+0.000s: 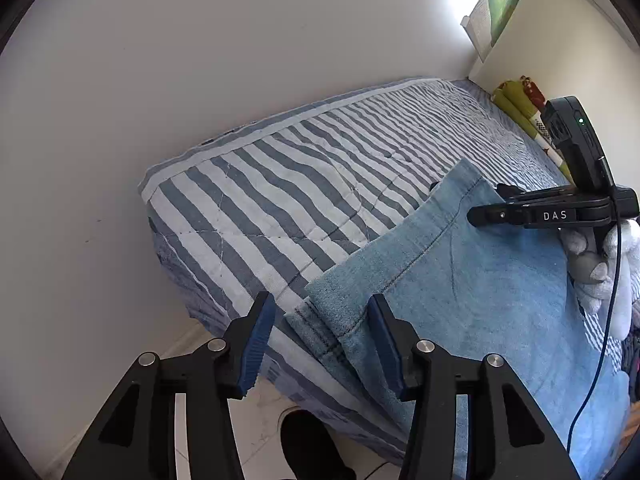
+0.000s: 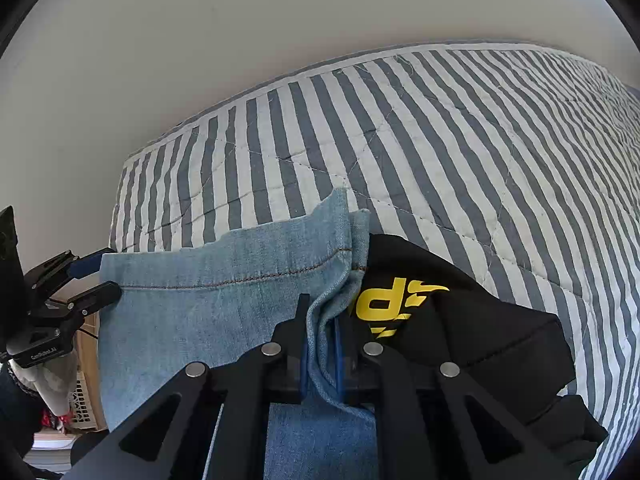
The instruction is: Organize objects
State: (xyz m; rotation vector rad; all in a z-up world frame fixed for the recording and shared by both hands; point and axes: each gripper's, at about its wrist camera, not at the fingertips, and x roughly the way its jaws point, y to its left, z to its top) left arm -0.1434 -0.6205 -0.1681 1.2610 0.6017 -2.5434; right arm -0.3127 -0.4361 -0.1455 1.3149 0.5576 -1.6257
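Note:
Light blue jeans (image 1: 460, 276) lie across the near part of a striped bed (image 1: 280, 184). My left gripper (image 1: 320, 340) is open, its blue pads on either side of the jeans' hem corner at the bed's edge. My right gripper (image 2: 322, 344) is shut on a bunched fold of the jeans (image 2: 224, 320). A black garment with a yellow print (image 2: 440, 312) lies partly under the jeans on its right. The right gripper also shows in the left wrist view (image 1: 500, 210), over the jeans' far end. The left gripper shows in the right wrist view (image 2: 96, 280), at the jeans' left edge.
The bed (image 2: 480, 152) stands against a white wall (image 1: 200, 60). Yellow and red items (image 1: 520, 96) lie along the bed's far side below a window. A dark shoe (image 1: 308, 444) is on the tiled floor below. A white basket (image 2: 80, 408) stands at the left.

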